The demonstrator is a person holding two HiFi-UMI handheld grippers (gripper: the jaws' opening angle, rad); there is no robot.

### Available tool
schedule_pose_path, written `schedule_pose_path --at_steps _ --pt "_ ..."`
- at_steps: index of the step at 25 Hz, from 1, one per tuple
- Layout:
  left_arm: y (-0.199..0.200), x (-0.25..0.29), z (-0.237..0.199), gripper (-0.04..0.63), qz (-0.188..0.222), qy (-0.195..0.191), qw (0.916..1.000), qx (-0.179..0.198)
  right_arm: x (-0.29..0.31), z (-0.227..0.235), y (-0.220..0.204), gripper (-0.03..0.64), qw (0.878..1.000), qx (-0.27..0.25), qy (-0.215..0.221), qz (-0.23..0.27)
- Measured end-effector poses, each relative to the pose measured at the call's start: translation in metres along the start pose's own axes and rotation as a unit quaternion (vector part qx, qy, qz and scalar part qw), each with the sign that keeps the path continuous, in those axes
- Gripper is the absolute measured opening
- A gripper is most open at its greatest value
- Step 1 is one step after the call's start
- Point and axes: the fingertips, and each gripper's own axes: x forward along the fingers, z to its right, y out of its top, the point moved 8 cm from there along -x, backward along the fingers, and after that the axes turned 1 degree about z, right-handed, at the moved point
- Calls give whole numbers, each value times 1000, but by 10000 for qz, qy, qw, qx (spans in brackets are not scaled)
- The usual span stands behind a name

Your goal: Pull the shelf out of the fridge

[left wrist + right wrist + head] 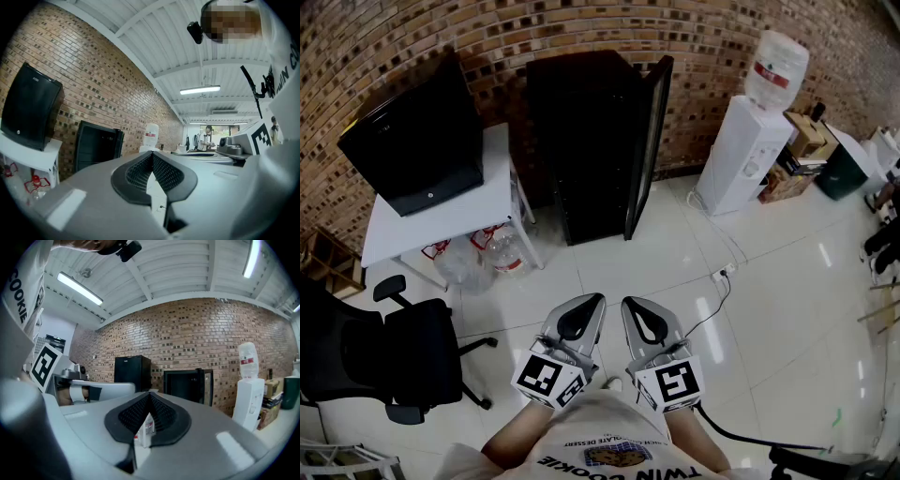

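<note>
1. Against the brick wall (581, 28), across the white tiled floor (675, 272) from the person, a tall black fridge (581, 141) is standing with its door (649, 141) hanging open on the right side.
2. The shelf is presumably sitting inside that fridge, but the interior is showing only as darkness in every view, so it cannot be made out.
3. The left gripper (578, 319) is hovering low and close to the person's body, well apart from the fridge. Its jaws are pressing together tip to tip, with nothing between them.
4. The right gripper (642, 319) is hanging just beside the left one and pointing the same way, toward the fridge. Its jaws are likewise meeting at the tips and pinching nothing.
5. To the left of the fridge, a white table (478, 202) is carrying a smaller black appliance (417, 136), and clear water bottles (492, 255) are lying on the floor under it.
6. A black office chair (389, 352) is sitting at the lower left, near the person.
7. To the right of the fridge, a white water dispenser (745, 150) is standing by the wall with a bottle on top.
</note>
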Motion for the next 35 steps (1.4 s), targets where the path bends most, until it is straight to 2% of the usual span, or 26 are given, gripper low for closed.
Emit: schedule_pose_path --at_steps 6,14,22,35 --pt "-2 22 16 1 -20 -85 10000 44 -11 26 -2 5 10000 -32 -70 -1" --pt "-9 47 15 1 -38 -118 9999 -7 -7 48 -10 5 9999 -17 -124 -87" --pt "-16 72 -14 1 14 -39 9999 -135 26 65 -15 5 9997 -80 -73 -225" --pt "-15 127 -89 1 48 -29 9993 -379 111 95 -5 5 9990 -237 -28 -366"
